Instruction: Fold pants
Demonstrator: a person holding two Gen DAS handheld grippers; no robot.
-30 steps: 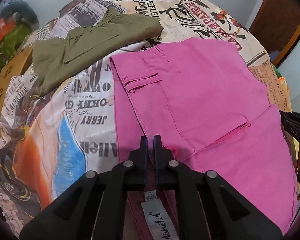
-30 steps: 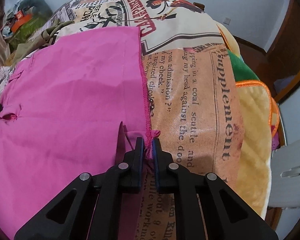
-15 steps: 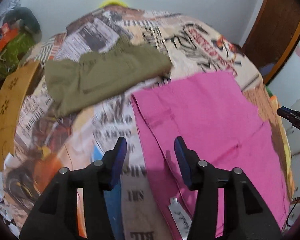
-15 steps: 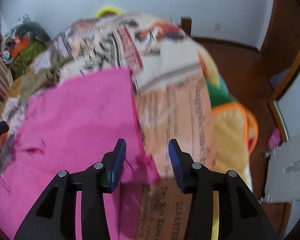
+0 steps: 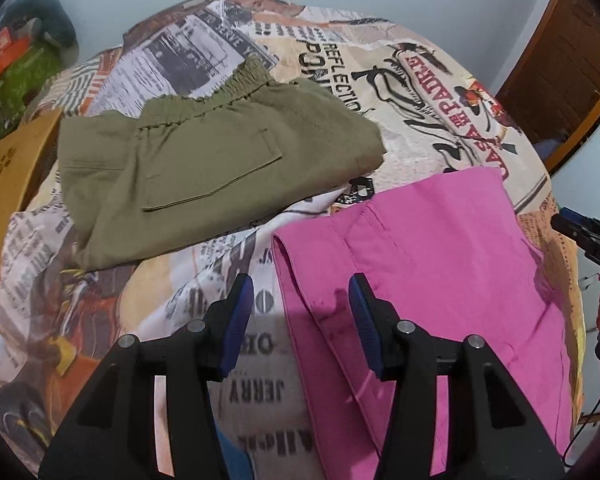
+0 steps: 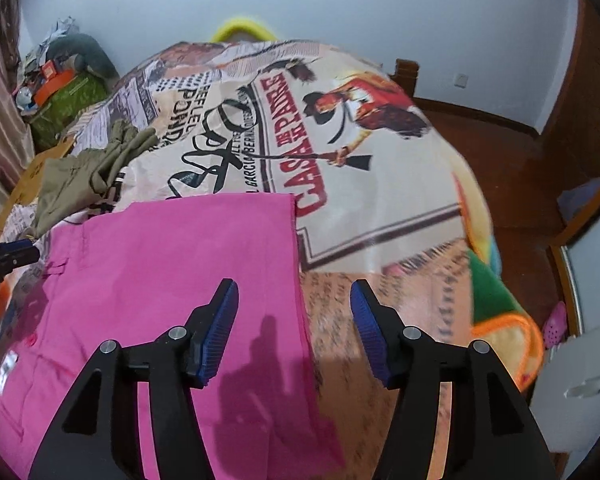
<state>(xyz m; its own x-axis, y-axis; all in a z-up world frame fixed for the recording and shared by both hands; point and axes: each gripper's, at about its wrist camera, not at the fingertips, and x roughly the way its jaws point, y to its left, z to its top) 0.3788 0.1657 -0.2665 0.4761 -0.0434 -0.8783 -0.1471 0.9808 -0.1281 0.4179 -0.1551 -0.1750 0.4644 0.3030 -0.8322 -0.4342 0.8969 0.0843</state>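
Both claws hanging open, jaws just been opening, nothing between: left gripper (image 5: 302,312), right gripper (image 6: 294,310). Pink pants (image 5: 440,264) lying flat below us, soft, light, floppy. We are thinking: grab edge hem.

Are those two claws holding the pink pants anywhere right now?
No. The left gripper and right gripper have just opened; the pink pants lie free.
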